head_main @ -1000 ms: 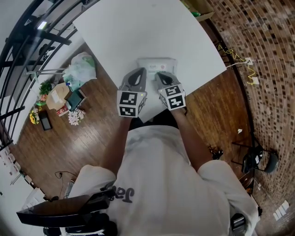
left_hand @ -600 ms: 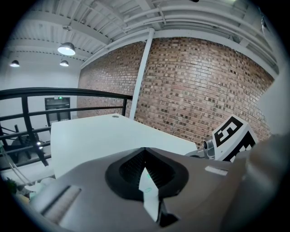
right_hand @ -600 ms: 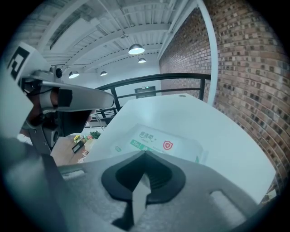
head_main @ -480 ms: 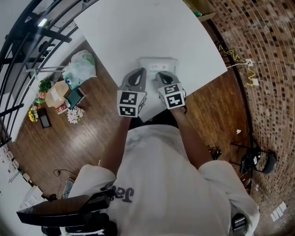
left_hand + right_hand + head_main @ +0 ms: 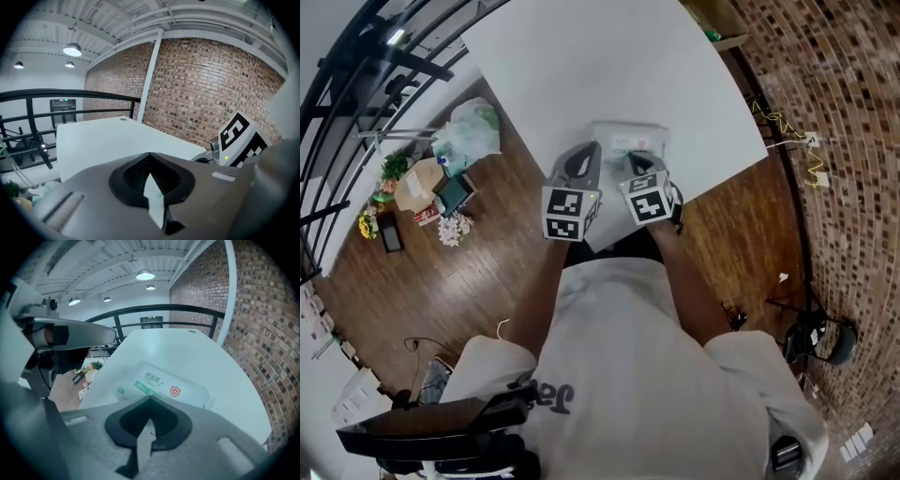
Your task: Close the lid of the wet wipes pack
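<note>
Both clenched shut with nothing in them: left tongs (image 5: 149,158) idle alongside, right tongs (image 5: 150,401) aimed over the wet wipes pack (image 5: 163,386), lying flat near the tabletop (image 5: 581,66) edge, probably to press its lid down.

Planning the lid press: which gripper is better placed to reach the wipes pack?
Right, probably. The wet wipes pack lies just ahead of the right gripper, jaws shut; the left gripper looks past it at bare table.
</note>
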`<state>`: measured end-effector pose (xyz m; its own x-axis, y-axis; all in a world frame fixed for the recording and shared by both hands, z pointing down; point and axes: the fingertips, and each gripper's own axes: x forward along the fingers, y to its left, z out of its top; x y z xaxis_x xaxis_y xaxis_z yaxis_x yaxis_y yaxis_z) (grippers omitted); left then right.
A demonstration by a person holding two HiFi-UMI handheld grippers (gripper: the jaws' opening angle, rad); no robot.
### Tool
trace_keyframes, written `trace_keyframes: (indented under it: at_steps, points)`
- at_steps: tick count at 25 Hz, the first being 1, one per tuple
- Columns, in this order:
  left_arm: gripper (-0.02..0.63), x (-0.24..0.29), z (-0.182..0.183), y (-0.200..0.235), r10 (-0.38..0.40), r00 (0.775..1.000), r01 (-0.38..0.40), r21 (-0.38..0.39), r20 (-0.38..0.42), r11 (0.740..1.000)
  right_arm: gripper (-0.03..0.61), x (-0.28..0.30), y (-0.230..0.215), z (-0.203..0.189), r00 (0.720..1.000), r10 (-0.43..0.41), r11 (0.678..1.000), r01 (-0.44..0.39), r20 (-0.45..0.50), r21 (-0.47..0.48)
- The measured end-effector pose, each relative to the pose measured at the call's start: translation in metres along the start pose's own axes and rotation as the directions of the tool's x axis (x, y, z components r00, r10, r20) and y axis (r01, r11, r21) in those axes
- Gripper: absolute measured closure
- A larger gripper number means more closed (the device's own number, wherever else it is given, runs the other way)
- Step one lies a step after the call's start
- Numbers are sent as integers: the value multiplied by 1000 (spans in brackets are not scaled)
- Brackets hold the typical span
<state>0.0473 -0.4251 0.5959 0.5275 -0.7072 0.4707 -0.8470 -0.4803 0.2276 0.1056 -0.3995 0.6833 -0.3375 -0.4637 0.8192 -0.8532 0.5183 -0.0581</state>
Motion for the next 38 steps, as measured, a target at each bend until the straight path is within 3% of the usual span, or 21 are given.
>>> trace_keyframes:
  at_steps: [6,11,15,18,23,31,38]
  points:
    - [598,-8,5,7,16,1000,-16,-7,19,1000,589,-1,1,1,1000,-6,1000,6,23,-21]
    - [598,-31,10,10,8,999,-8,12,45,1000,589,0,8,-3,993,-103,984,110,54,-142]
    - [598,-57,21,12,-7,996,3,39,92,999,589,-6,10,1,992,-81,996,83,98,-24]
    - [598,-81,25,7,-25,993,18,57,120,998,589,-28,14,2,983,-101,995,103,155,-1]
    - [598,-109,32,7,-69,984,57,71,166,996,589,-75,34,25,924,-197,978,207,327,3]
    - [598,-151,44,-5,-149,964,122,129,221,984,589,-138,93,41,831,-212,973,128,514,194]
    - [598,-176,54,-32,-168,945,128,157,281,979,589,-199,101,37,763,-270,961,174,588,216]
